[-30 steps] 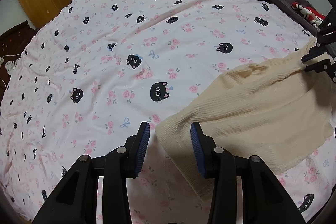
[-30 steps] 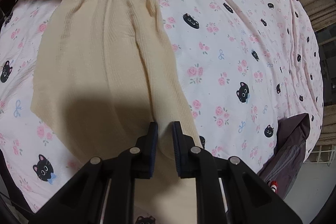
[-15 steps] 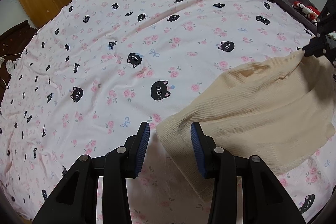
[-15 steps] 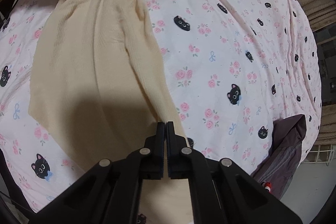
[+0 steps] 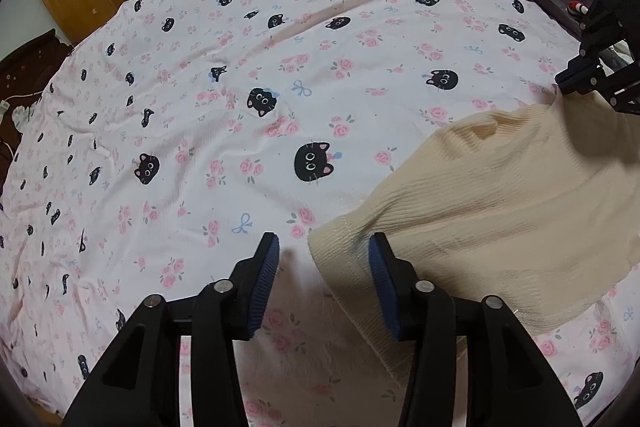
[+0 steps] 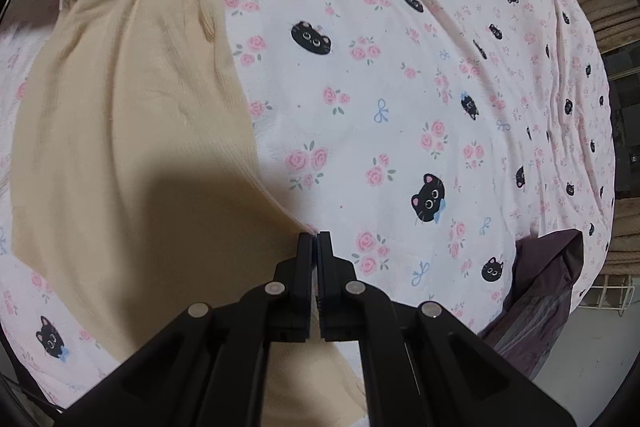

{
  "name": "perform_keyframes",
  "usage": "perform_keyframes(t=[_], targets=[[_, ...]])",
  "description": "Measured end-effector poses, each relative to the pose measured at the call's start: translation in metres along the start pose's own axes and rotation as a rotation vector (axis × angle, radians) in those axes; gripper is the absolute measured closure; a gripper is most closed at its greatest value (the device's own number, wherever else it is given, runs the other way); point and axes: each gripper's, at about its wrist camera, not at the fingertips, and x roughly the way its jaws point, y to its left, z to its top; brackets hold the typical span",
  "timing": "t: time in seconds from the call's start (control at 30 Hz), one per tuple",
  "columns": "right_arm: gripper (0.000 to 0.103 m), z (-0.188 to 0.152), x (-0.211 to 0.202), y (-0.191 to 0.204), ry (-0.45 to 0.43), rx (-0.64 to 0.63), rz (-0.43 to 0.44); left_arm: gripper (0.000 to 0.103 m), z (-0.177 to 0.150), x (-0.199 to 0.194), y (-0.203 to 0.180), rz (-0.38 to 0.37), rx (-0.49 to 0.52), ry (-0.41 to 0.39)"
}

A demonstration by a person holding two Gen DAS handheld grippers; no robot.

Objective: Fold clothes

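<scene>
Pink cotton bedcover (image 5: 280,39), printed with black cat faces and roses, fills both views; lightly rumpled, soft underneath.

Cream ribbed knit top (image 6: 132,131) lies spread on the near side of the bed, one sleeve running along its edge toward the right gripper (image 6: 314,239). Dark folded garment (image 6: 548,287) sits at the bed's edge, well apart.

Right gripper: jaws pressed together on the sleeve end, cloth pinched thin between them. Left gripper (image 5: 324,263): jaws partway apart and just now widening; the ribbed corner (image 5: 340,239) of the knit lies between them, against the right pad (image 5: 378,267), not clamped.

Risks, largest first:
- Right hand pulls while the left corner is loose: the whole top drags across the cover and the spread is lost.
- Knit stretches under a one-sided pull, so the fold line goes crooked.
- Thin pinch on the sleeve end slips out.
- Jaws snag the bedcover along with the knit.
</scene>
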Motion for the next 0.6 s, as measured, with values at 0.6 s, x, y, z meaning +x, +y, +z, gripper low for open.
perform_keyframes(t=[0.6], targets=[[0.087,0.027,-0.041,-0.029,-0.149,0.148,0.065,0.055,-0.006,-0.007,0.017,-0.007,-0.036,-0.018]])
